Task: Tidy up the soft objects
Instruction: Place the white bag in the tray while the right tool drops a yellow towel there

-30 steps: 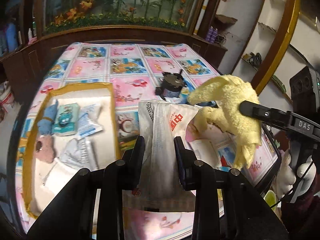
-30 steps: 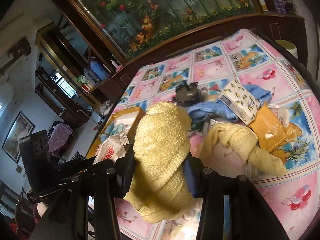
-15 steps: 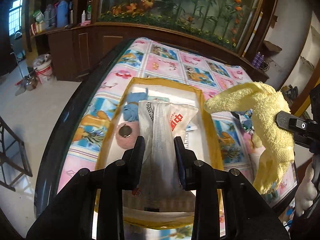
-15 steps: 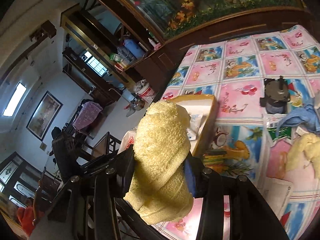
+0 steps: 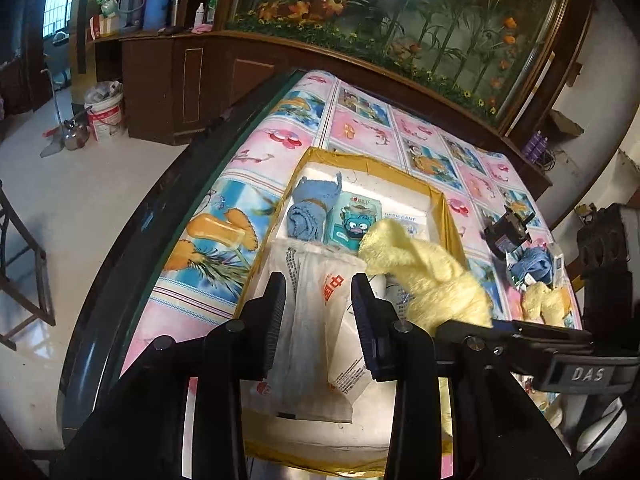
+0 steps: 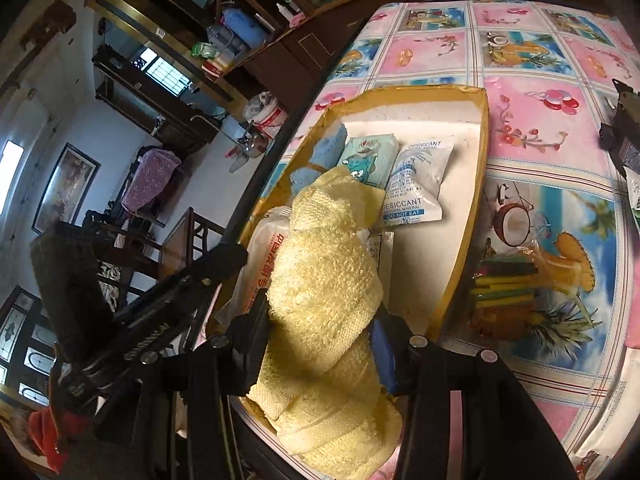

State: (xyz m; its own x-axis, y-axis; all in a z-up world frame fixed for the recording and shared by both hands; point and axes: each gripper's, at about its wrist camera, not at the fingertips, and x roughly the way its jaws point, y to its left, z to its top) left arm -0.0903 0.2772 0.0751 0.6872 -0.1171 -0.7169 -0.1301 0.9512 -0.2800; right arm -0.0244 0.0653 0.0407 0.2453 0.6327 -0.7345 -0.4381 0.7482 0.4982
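A shallow white tray with a yellow-taped rim [image 5: 360, 162] [image 6: 478, 184] lies on the patterned table. In it are a rolled blue cloth [image 5: 308, 212], a teal tissue pack [image 5: 354, 220] and a desiccant bag [image 6: 416, 184]. My left gripper [image 5: 319, 312] is low over the tray's near end. Its jaws are opening, with a white packet with red print [image 5: 320, 340] still between the pads. Just to its right, my right gripper [image 6: 320, 332] holds a yellow towel [image 6: 324, 272] [image 5: 424, 272] over the tray. Those jaws are opening too, and the towel's tip droops onto the tissue pack.
Right of the tray lie another yellow towel [image 5: 540, 304], a blue cloth [image 5: 532, 264], a small dark device [image 5: 508, 232] and a bag of coloured sticks [image 6: 504, 288]. The table's dark edge [image 5: 160, 208] runs just left of the tray, with floor and chairs beyond.
Both grippers have swung left from the table's middle to the tray and come down. The packet and the towel now hang low over the tray's contents, and both jaws stand slightly wider.
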